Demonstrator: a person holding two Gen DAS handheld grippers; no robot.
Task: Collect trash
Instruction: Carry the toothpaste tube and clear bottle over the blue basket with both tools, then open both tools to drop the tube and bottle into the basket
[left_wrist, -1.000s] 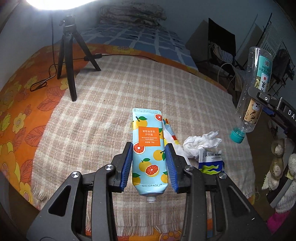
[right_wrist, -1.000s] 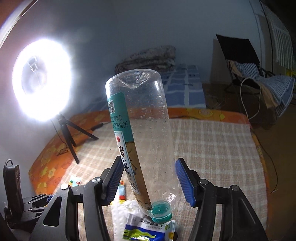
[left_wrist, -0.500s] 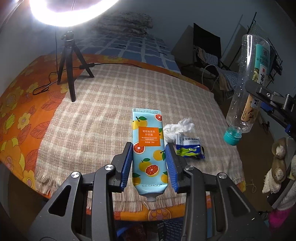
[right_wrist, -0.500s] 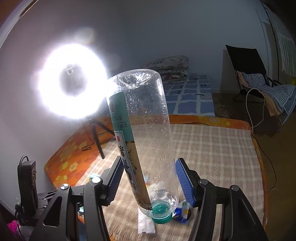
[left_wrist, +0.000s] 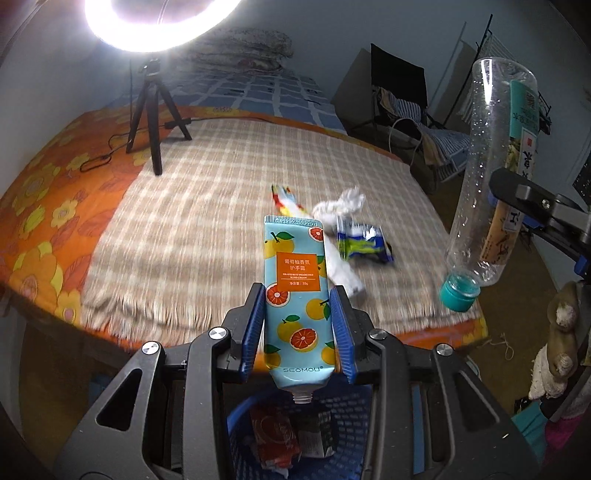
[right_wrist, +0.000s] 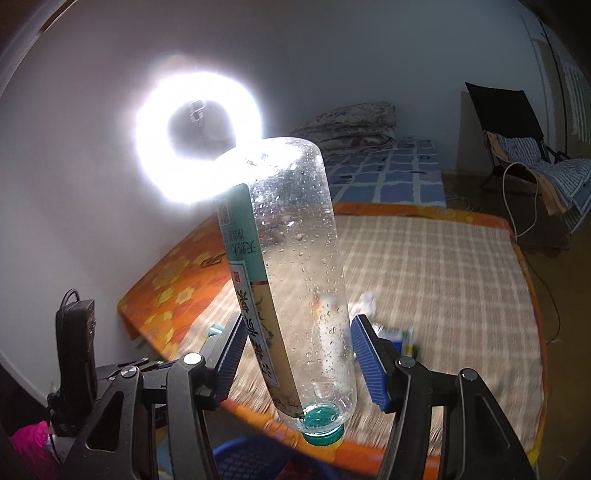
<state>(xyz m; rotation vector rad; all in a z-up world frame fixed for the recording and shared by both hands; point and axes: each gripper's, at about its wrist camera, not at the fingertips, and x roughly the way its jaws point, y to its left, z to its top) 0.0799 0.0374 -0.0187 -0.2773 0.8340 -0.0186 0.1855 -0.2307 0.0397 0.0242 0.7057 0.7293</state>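
Note:
My left gripper (left_wrist: 298, 328) is shut on a light-blue hand cream tube with orange fruit prints (left_wrist: 296, 291), nozzle down, held off the table's near edge above a blue basket (left_wrist: 354, 417) that holds wrappers. My right gripper (right_wrist: 299, 354) is shut on a clear plastic bottle (right_wrist: 299, 266) with a teal cap, cap down; the bottle also shows at the right of the left wrist view (left_wrist: 491, 177). A crumpled white tissue (left_wrist: 341, 203), a blue-green sachet (left_wrist: 364, 243) and a colourful wrapper (left_wrist: 284, 197) lie on the checked cloth.
A ring light on a black tripod (left_wrist: 153, 122) stands at the table's back left with its cable. The table has an orange floral cover (left_wrist: 37, 206). A bed (left_wrist: 258, 92) and a chair with clothes (left_wrist: 402, 110) are behind. The basket rim shows in the right wrist view (right_wrist: 236, 446).
Both grippers have pulled back from the table towards its near edge, still holding the tube and the bottle. The blue basket has come into view below them.

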